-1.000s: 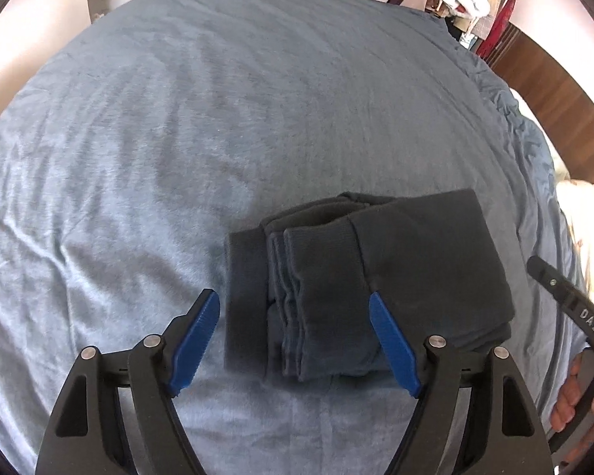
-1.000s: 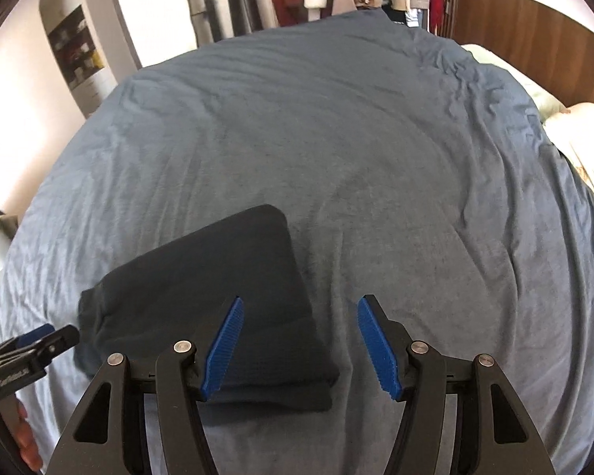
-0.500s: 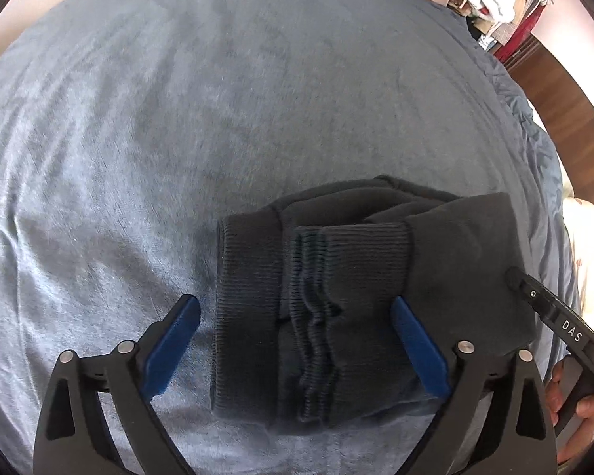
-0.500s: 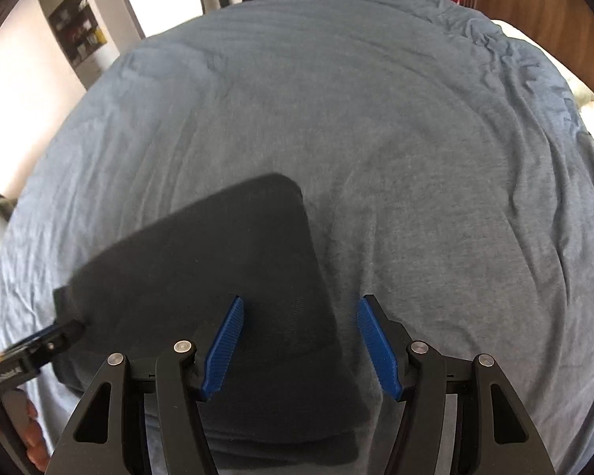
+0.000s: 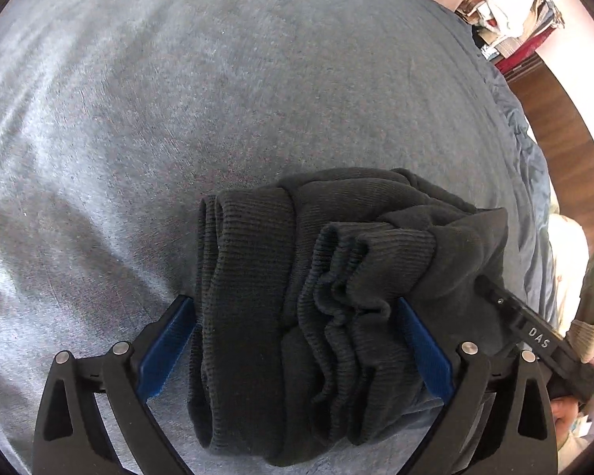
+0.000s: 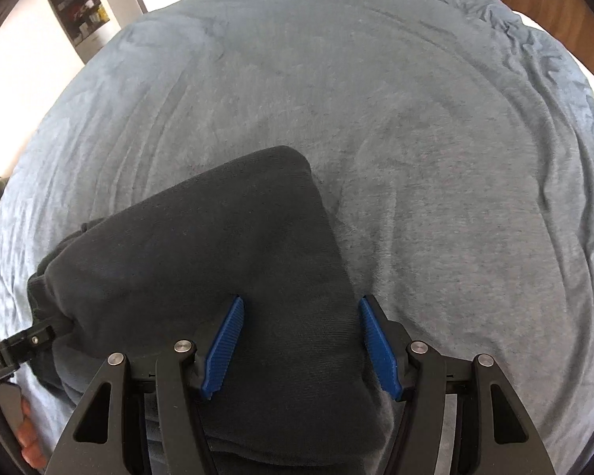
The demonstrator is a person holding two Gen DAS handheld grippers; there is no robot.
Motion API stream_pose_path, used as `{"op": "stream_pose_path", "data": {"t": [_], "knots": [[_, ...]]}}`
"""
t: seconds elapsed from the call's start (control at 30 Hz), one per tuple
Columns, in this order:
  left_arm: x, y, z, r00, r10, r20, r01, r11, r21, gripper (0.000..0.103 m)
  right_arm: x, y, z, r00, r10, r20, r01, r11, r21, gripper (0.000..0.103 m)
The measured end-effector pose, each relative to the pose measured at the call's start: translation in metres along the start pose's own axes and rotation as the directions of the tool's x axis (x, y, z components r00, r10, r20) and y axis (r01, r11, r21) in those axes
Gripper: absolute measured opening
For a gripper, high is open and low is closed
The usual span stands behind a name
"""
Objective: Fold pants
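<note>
Dark pants (image 5: 336,308) lying on the blue-grey bed cover (image 5: 217,99), already folded into a compact stack: ribbed waistband and cuffs bunched in layers at the lower centre of the left wrist view, one smooth folded face at the lower left of the right wrist view. Most of the folding apparently done. Left claw (image 5: 297,340) spread wide, its jaws just opened further, straddling the ribbed end with the bundle between the blue pads (left pad right at the fabric edge, no squeeze apparent). Right claw (image 6: 299,346) about half open over the smooth folded corner, cloth between its pads, no clear pinch. Neither claw gripping, as far as can be told. Left to do, by judgement: perhaps one last fold or a squaring-up of the uneven ribbed layers, then release. Clutter at the upper right, well apart.
</note>
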State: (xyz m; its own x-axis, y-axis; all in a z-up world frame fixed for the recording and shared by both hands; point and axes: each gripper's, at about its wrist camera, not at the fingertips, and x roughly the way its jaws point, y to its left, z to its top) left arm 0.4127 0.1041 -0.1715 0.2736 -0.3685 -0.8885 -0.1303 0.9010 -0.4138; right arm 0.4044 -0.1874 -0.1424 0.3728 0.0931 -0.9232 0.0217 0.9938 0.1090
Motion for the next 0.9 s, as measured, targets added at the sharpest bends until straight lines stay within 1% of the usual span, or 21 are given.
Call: {"op": "stream_pose_path", "data": {"t": [0.07,0.13,0.17,0.2,0.23,0.3,0.33,0.4,0.47,0.5,0.57,0.67,0.77,0.9], "knots": [[0.000,-0.001,0.001,1.000,0.000,-0.003,0.000,1.000,-0.003,0.100,0.003,0.000,0.001,1.000,0.006,-0.012,-0.006,1.000,0.012,0.061],[-0.002,-0.001,0.001,1.000,-0.002,-0.008,0.002,1.000,-0.004,0.095,0.004,-0.001,0.003,1.000,0.020,-0.023,-0.019,0.999,0.035,0.060],[-0.005,-0.003,0.001,1.000,-0.012,-0.010,0.012,1.000,-0.006,0.088,0.006,-0.003,0.004,0.999,0.025,-0.027,-0.024,0.999,0.041,0.059],[-0.007,-0.005,0.001,1.000,-0.015,-0.008,0.015,1.000,-0.007,0.084,0.006,-0.004,0.004,0.999,0.032,-0.031,-0.030,0.998,0.048,0.058],[-0.009,-0.007,0.003,1.000,-0.011,-0.008,0.011,1.000,-0.007,0.082,0.005,-0.005,0.004,0.999,0.038,-0.034,-0.036,0.998,0.053,0.056],[-0.012,-0.010,0.002,1.000,-0.012,-0.005,0.012,1.000,-0.016,0.075,0.004,-0.006,0.005,0.998,0.055,-0.037,-0.052,0.997,0.065,0.053],[-0.013,-0.010,0.002,1.000,-0.015,-0.004,0.015,1.000,-0.025,0.072,0.004,-0.006,0.003,0.997,0.060,-0.038,-0.057,0.996,0.070,0.052],[-0.019,-0.011,0.002,1.000,-0.018,0.007,0.019,0.999,-0.045,0.060,0.004,-0.007,0.005,0.996,0.074,-0.043,-0.071,0.995,0.077,0.046],[-0.025,-0.008,0.002,1.000,-0.018,0.013,0.019,0.998,-0.060,0.055,0.001,-0.006,0.005,0.995,0.086,-0.043,-0.083,0.994,0.075,0.038],[-0.029,-0.006,0.001,1.000,-0.020,0.019,0.021,0.998,-0.063,0.051,-0.001,-0.004,0.006,0.995,0.088,-0.041,-0.085,0.994,0.075,0.036],[-0.034,-0.007,0.000,1.000,-0.014,0.027,0.016,0.998,-0.063,0.047,-0.005,-0.001,0.006,0.996,0.087,-0.035,-0.085,0.994,0.070,0.030],[-0.043,-0.011,-0.003,0.999,-0.008,0.042,0.010,0.999,-0.052,0.044,-0.020,0.002,0.007,0.996,0.087,-0.012,-0.085,0.994,0.067,0.026],[-0.052,-0.017,-0.004,0.998,0.003,0.063,-0.001,0.999,-0.032,0.041,-0.041,0.005,0.007,0.996,0.088,0.022,-0.089,0.994,0.065,0.024],[-0.071,-0.020,-0.005,0.995,-0.005,0.097,0.008,1.000,-0.023,0.039,-0.069,0.013,0.009,0.992,0.104,0.070,-0.107,0.993,0.051,0.023]]}}
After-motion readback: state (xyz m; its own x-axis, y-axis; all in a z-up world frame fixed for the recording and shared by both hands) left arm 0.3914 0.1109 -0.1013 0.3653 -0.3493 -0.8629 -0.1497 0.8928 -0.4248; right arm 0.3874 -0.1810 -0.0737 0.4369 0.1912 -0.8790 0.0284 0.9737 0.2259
